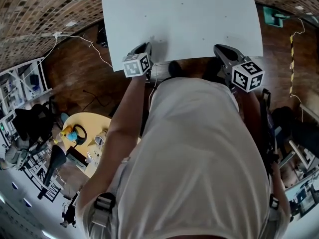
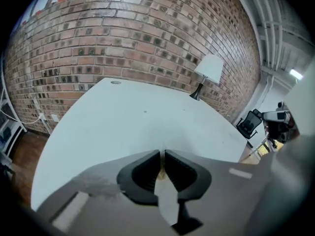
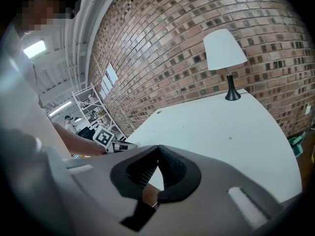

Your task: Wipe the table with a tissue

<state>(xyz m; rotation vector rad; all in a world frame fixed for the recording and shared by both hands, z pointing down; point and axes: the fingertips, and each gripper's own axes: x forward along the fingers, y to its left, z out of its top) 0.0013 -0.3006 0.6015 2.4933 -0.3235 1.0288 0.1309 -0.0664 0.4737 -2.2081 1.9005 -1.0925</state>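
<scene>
As I look down, the desk (image 1: 184, 14) is white, smooth and flat, with round corners. It lies right in front of both claws. On the left, my left claw (image 2: 163, 152) is over the desk's near edge. Its black ribbed pads (image 2: 147, 173) are almost together, with just a thin slit between them. On the right, my right claw (image 3: 157, 147) is by the same edge. Its tips touch and it holds nothing.
</scene>
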